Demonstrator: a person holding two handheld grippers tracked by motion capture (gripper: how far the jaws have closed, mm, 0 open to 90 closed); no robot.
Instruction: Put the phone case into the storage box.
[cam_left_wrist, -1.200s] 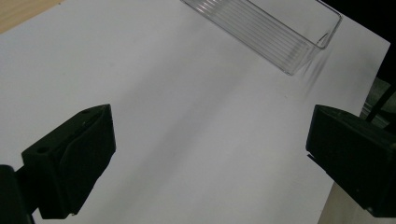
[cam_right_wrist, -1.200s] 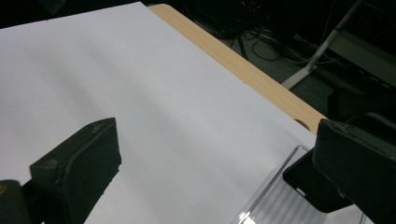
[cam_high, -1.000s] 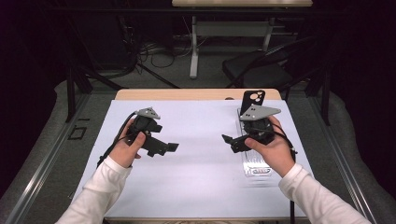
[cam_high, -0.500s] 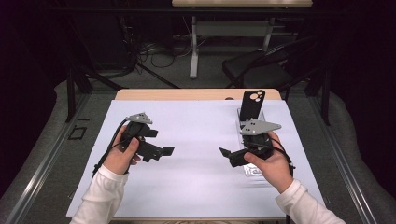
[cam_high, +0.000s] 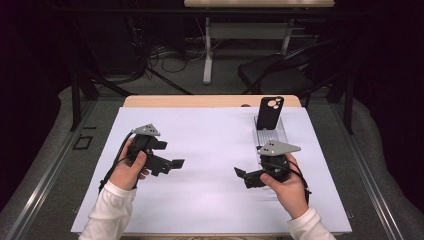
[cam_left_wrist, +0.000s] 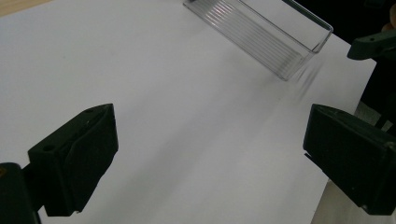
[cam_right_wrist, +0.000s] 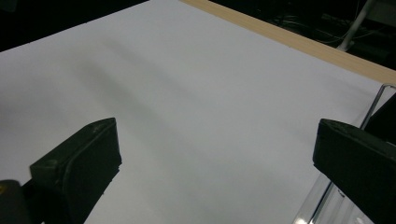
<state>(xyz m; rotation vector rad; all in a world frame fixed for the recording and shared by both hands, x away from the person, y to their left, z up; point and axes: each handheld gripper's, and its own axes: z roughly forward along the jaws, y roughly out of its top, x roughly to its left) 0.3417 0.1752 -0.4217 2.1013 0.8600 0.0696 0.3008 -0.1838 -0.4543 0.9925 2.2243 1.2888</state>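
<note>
phone case (cam_high: 270, 112) in clear tray (cam_high: 281, 134) | behind right tongs (cam_high: 246, 177) | right of left tongs (cam_high: 171, 165)

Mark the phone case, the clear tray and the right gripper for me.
phone case (cam_high: 270, 113), high view, middle of its black back.
clear tray (cam_left_wrist: 261, 35), left gripper view, its ribbed side wall.
right gripper (cam_high: 243, 177), high view, midway between the open jaws.

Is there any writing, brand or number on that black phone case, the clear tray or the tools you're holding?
No readable text anywhere.
Black phone case: no mark shows.
Clear tray: ribbing, no label.
Left hand-held gripper and right hand-held gripper: no lettering shows.
</note>
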